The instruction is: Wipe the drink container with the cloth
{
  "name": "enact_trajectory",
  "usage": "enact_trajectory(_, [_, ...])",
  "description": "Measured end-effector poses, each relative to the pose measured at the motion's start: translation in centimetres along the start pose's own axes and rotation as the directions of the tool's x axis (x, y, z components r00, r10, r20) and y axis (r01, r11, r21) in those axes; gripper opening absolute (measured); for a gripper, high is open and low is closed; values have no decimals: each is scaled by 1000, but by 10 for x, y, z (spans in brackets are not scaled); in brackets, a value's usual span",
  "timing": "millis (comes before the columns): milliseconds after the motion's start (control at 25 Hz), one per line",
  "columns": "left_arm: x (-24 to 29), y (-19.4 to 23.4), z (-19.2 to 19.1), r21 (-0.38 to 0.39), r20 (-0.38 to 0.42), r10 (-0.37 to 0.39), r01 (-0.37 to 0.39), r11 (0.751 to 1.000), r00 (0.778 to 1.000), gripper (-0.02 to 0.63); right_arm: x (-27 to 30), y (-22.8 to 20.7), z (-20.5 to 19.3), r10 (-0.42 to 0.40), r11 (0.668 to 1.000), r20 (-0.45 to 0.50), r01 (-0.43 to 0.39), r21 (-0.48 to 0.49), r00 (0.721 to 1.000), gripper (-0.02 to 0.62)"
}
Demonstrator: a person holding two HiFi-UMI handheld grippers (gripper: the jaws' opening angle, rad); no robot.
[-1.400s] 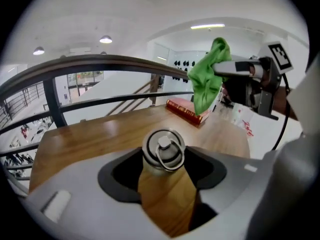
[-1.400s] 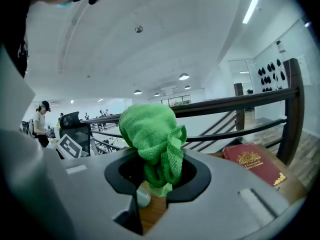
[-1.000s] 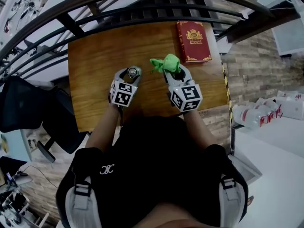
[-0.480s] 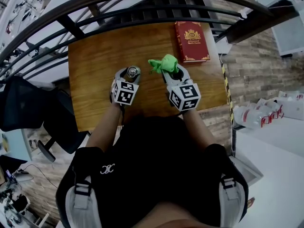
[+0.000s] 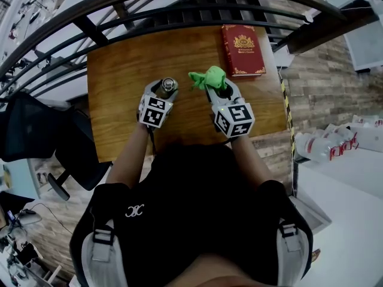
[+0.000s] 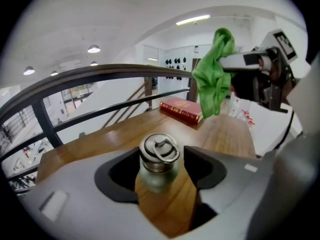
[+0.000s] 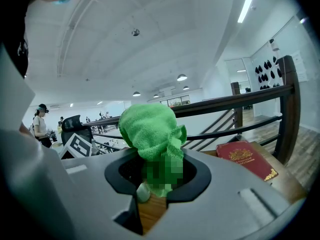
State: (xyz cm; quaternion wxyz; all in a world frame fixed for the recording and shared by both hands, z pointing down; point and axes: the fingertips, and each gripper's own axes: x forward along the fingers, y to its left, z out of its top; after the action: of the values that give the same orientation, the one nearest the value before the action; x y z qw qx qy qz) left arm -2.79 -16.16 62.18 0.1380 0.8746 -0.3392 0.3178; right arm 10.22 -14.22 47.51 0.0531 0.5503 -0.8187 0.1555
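A small steel bottle (image 5: 169, 85) with a ring-handled cap stands upright between the jaws of my left gripper (image 5: 166, 89), which is shut on it over the wooden table (image 5: 119, 64). In the left gripper view the bottle (image 6: 158, 159) sits in the left gripper (image 6: 160, 173). A bunched green cloth (image 5: 207, 78) is held in my right gripper (image 5: 216, 88), just right of the bottle and apart from it. From the left gripper view the cloth (image 6: 212, 79) hangs from the right gripper (image 6: 225, 64). The right gripper view shows the cloth (image 7: 151, 131) filling the right gripper (image 7: 159, 176).
A red book (image 5: 243, 51) lies flat at the table's far right, also seen as the red book (image 6: 182, 109) and the red book (image 7: 247, 159). A dark curved railing (image 5: 179, 5) runs beyond the far edge. A black chair (image 5: 36, 136) stands to the left.
Both grippers have shifted only slightly farther over the table, each keeping its hold. The cloth stays just right of the bottle.
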Motion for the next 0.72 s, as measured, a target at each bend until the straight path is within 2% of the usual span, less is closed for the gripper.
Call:
enact_trajectory(80, [-3,1,2,32,32,-70,69,997,997,310,0,0,0,-1,1000,2,1,8,1000,97])
enact_trajectory(200, [-7,4,5,125,33,-153,148,981,988,310,0,-1,-2,0,1000,2,0,29,1000,97])
enact_trajectory(320, [-9,1,14,250,-6,-232,227,941,973,310,0,-1,-4,-1,999,-4,1,35,1000,97])
enact_trajectory(440, [-3,-4,17,395,-99,-296,311,864,950,311,0,-2,-6,-4,999,-10,5,35,1000,97])
enact_trajectory(520, [2,-10,13,481,-190,-328,379,791,926,313,-1,-4,-7,-8,999,-14,9,33,1000,97])
enact_trajectory(600, [5,-14,6,535,-278,-343,441,721,897,313,-3,-4,-7,-17,999,-16,17,33,1000,97])
enact_trajectory(640, [5,-14,4,547,-311,-344,462,698,886,314,-5,-4,-7,-22,999,-17,22,33,1000,97])
enact_trajectory(720, [5,-13,4,558,-356,-341,491,669,870,313,-8,-4,-6,-32,999,-16,32,37,999,97])
